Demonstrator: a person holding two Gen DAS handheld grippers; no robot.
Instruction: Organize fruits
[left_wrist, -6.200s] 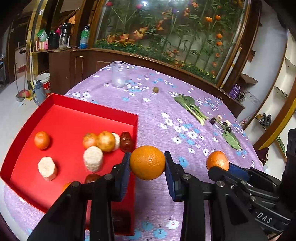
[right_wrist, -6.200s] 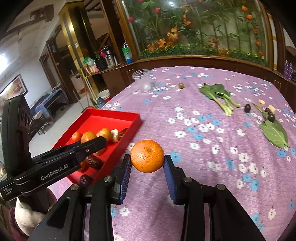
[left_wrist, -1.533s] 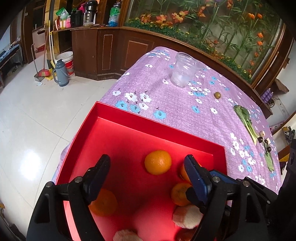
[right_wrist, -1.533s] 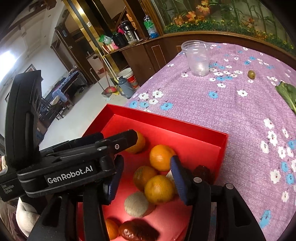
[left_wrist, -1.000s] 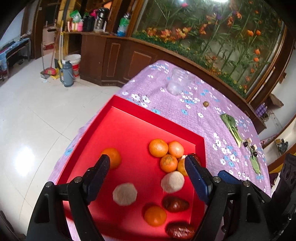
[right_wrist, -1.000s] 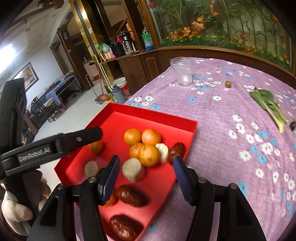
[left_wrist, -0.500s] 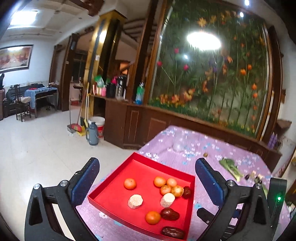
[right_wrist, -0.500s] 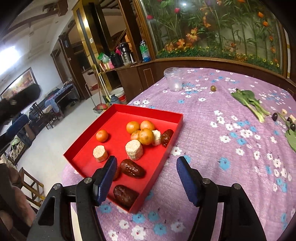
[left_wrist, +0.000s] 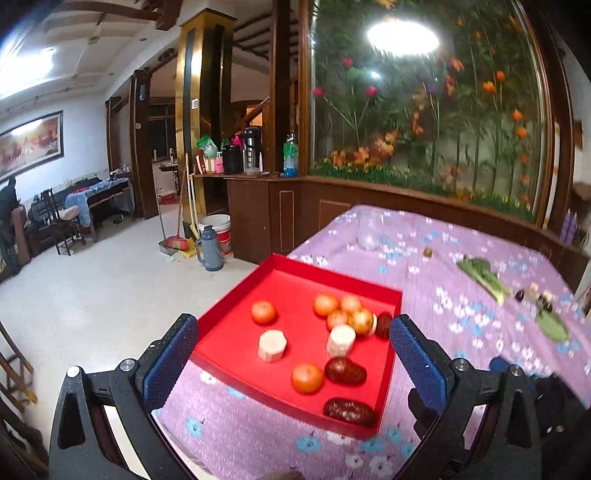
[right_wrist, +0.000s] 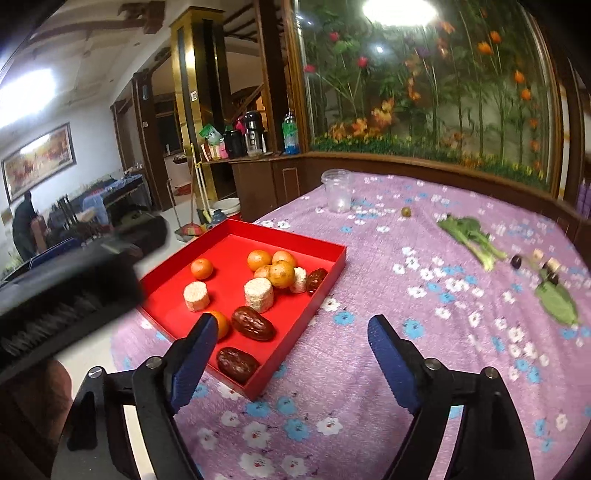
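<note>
Blue-padded claws (left_wrist: 291, 347) (right_wrist: 291, 349) wide apart, empty, angled down over tray (left_wrist: 388, 369).

We see a red tray (right_wrist: 334, 271) holding orange fruits (right_wrist: 281, 274) and brown dates (right_wrist: 253, 323), on a purple tablecloth (right_wrist: 424, 332) with white and blue flowers.

Each hand-held gripper is matte black plastic with two angular arms ending in flat fingers. The left hand-held gripper (left_wrist: 291, 345) carries blue textured pads (left_wrist: 170, 356) on the inner faces, and round silver screws (left_wrist: 127, 365) sit at the arm joints. The right hand-held gripper (right_wrist: 291, 350) has the same blue ribbed pads (right_wrist: 194, 360) and silver screws (right_wrist: 431, 363) on its black arms.
</note>
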